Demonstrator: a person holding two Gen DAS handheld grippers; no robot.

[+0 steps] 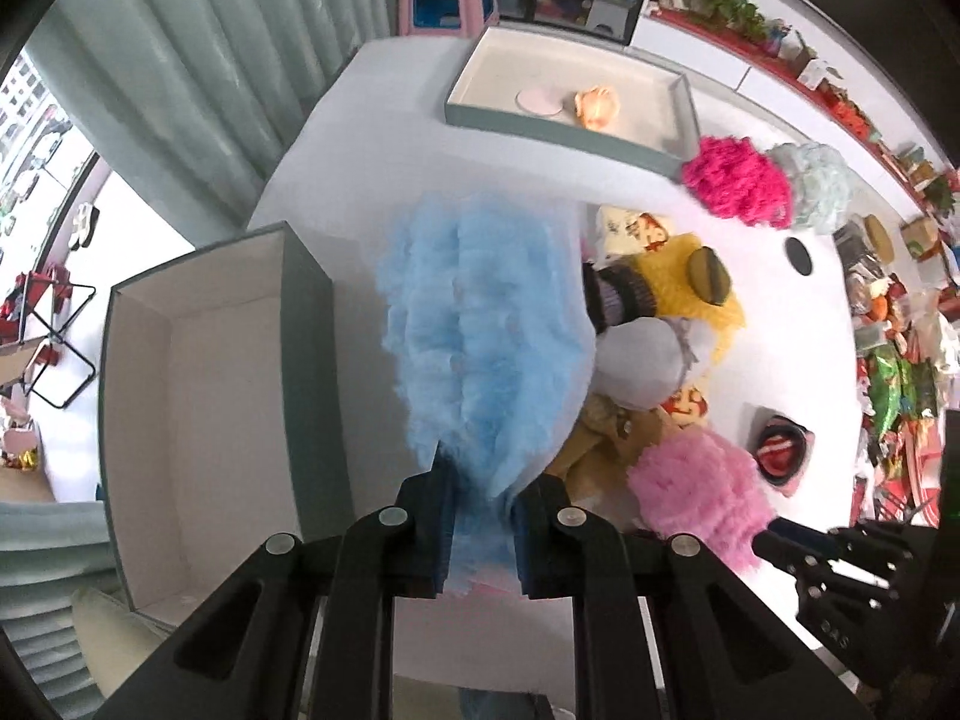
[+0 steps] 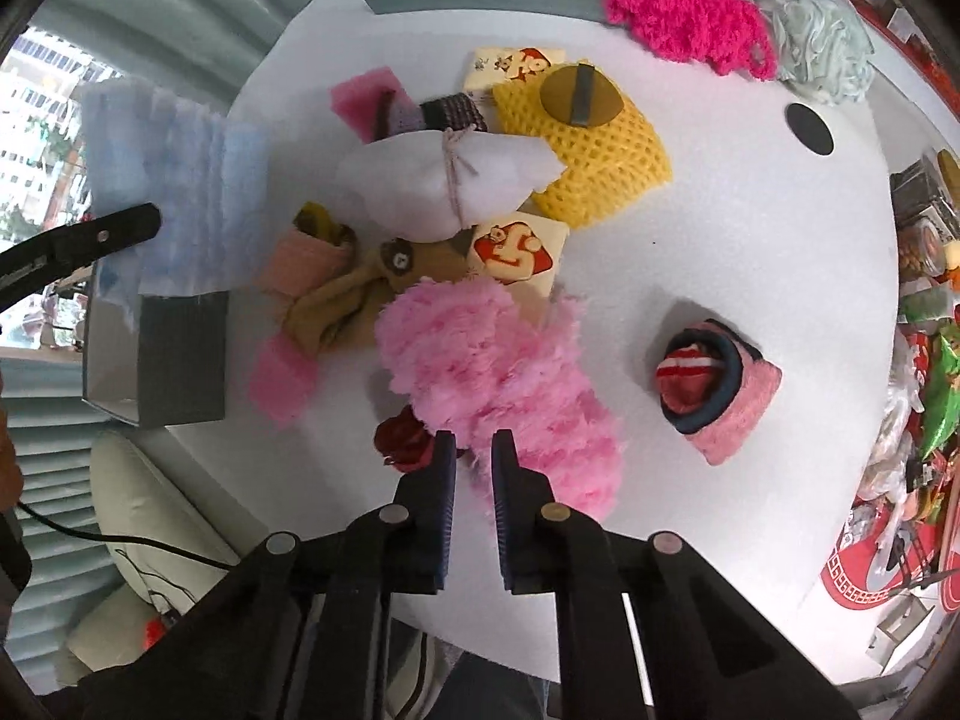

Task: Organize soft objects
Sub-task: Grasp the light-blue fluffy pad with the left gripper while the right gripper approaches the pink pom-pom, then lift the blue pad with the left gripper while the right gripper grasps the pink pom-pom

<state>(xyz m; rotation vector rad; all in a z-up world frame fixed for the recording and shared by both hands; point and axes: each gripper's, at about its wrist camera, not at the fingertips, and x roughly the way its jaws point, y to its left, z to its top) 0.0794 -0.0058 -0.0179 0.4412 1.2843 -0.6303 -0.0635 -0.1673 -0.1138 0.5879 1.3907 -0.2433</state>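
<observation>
My left gripper [image 1: 489,480] is shut on the lower end of a light blue fluffy cloth [image 1: 480,324], which hangs above the white table beside an open grey box [image 1: 318,390]. From the right wrist view the same blue cloth [image 2: 174,180] shows over the box [image 2: 180,354]. My right gripper [image 2: 475,441] is shut on a pink fluffy cloth [image 2: 498,372] at the near edge of a heap of soft things. In the left wrist view the pink cloth [image 1: 696,480] shows with the right gripper's fingers [image 1: 792,540] clamped on it.
The heap holds a white tied pouch [image 2: 444,180], yellow foam netting [image 2: 600,150] and a tan cloth [image 2: 360,294]. A magenta fluffy piece [image 2: 684,18] and a pale pouf [image 2: 822,42] lie by the back tray [image 1: 570,132]. Rolled socks [image 2: 714,384] lie to the right.
</observation>
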